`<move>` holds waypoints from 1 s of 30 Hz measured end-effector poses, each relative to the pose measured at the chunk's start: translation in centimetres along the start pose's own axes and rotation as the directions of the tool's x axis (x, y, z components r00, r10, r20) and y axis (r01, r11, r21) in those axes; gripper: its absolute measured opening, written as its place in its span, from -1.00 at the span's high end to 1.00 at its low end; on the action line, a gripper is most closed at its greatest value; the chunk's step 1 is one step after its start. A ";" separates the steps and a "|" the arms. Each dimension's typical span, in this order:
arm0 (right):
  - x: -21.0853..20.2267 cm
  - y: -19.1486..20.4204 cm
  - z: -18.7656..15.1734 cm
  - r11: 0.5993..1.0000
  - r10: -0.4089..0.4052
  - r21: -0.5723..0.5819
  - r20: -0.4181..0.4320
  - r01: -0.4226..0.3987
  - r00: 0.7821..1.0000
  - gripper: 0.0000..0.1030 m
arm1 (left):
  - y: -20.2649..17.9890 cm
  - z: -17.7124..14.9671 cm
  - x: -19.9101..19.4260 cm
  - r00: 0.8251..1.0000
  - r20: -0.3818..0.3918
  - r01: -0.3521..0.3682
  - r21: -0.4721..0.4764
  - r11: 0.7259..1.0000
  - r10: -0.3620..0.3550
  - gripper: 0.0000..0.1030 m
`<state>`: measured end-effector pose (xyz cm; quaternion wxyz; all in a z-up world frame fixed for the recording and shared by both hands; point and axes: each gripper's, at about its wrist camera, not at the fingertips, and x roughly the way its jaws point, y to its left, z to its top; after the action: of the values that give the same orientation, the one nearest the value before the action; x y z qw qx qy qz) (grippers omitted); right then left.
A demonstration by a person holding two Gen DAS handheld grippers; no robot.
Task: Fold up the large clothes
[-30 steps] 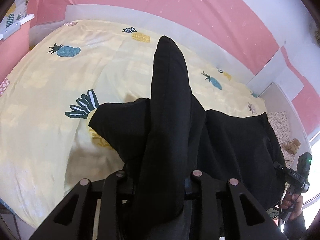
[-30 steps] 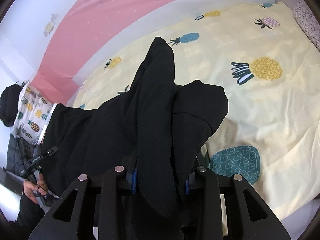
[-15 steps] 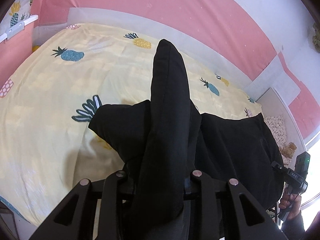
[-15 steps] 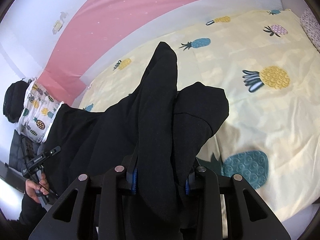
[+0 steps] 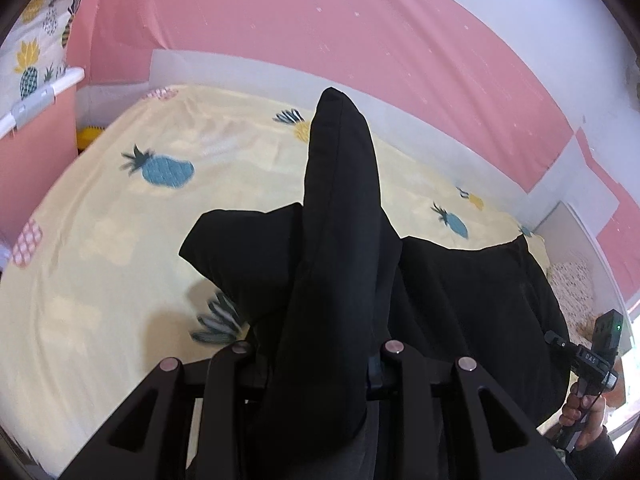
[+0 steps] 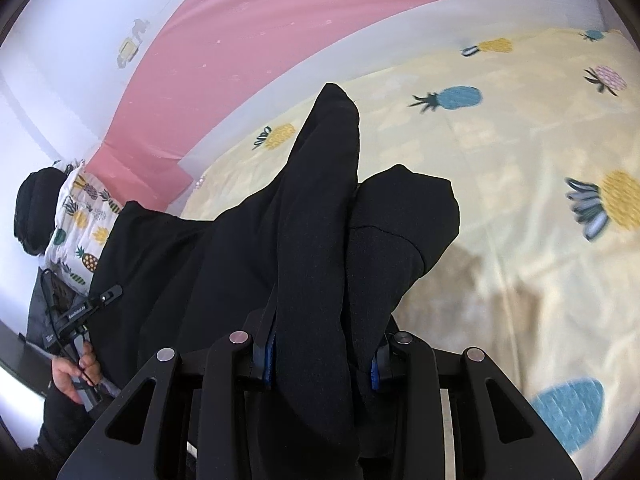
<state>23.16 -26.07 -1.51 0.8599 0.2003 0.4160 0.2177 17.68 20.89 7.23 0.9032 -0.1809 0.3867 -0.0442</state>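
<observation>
A large black garment (image 5: 472, 300) hangs stretched between my two grippers above a bed with a yellow pineapple-print sheet (image 5: 100, 240). My left gripper (image 5: 320, 364) is shut on one bunched edge of the black garment, and cloth drapes over and hides its fingertips. My right gripper (image 6: 320, 356) is shut on another edge of the garment (image 6: 180, 264). A fold (image 6: 404, 208) droops to the right of it. The right gripper also shows at the right edge of the left wrist view (image 5: 600, 356), and the left gripper shows at the left in the right wrist view (image 6: 76, 316).
A pink and white wall (image 5: 320, 28) runs behind the bed. A pineapple-print pillow (image 6: 80, 220) lies at the head of the bed, and a pink box (image 5: 36, 140) stands at the other end. The sheet (image 6: 520, 160) spreads far to the right.
Both grippers have lifted and tilted up with the garment. More wall shows, and the cloth hangs higher above the sheet.
</observation>
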 end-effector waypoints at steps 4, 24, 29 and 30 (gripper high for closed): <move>3.0 1.0 1.9 1.000 0.015 -0.012 0.001 -0.015 1.000 0.35 | 1.9 2.8 1.1 0.999 0.031 -0.014 -0.007 1.000 0.014 0.43; 17.1 -4.9 2.0 0.992 -0.052 0.106 -0.141 0.067 0.989 -0.13 | 15.9 2.7 16.2 0.990 -0.084 -0.125 -0.180 0.976 0.111 0.12; 16.8 -5.6 1.7 0.986 -0.069 0.142 -0.149 0.091 0.986 -0.43 | 16.9 1.8 16.8 0.992 -0.076 -0.116 -0.204 0.972 0.102 -0.13; 16.2 -5.4 1.7 0.985 -0.081 0.140 -0.151 0.102 0.985 -0.43 | 17.0 1.7 16.4 0.993 -0.074 -0.104 -0.220 0.970 0.090 -0.13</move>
<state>34.73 -22.00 -13.56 0.8195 0.2275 0.5009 0.1607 29.32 33.65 -9.02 0.8655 -0.2606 0.4260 0.0379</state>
